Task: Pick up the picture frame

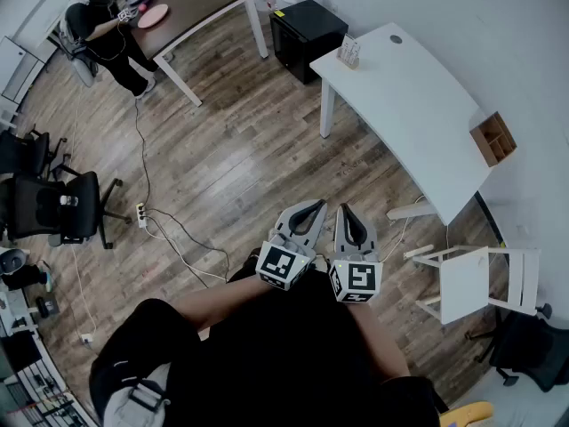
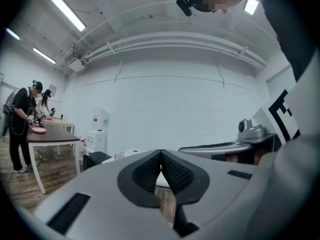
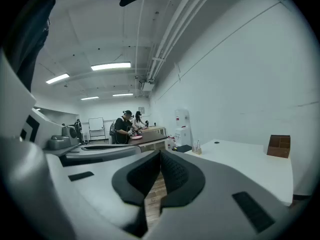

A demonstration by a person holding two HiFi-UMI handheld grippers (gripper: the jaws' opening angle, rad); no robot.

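- My left fingers (image 2: 147,174) are pressed together, pad against pad, with nothing in between. Only a sliver of wood floor (image 2: 167,206) shows under them.
- Same story for my right fingers (image 3: 176,174): closed tight on nothing, with floor planks showing in the gap below.
- From the head view, both sets sit side by side just in front of my body. The marker cubes (image 1: 284,265) are nearly touching, and both tips point out over the open floor.
- A white chair (image 1: 471,283) stands on the floor off to the right of my right fingers.
- The white desk (image 1: 418,96) is ahead and to the right, well apart from both sets of fingers.
- On that desk there's a small rack-looking thing (image 1: 349,53) near the far end, and a brown wooden box with dividers (image 1: 493,139) by the wall-side edge. The right gripper view shows both too, the rack ahead and the box further right.
- Picture frame: honestly can't tell which of those two it is, if either. They're too small to read. Whichever it is, it's on the white desk and nowhere near my fingers.
- Further out there's a black cabinet (image 1: 307,27) beside the white desk's far end.
- Past that is a dark desk (image 1: 200,3) with a person (image 1: 102,25) working at it.
- Black office chairs (image 1: 53,207) and cables (image 1: 169,229) are on the floor to my left.
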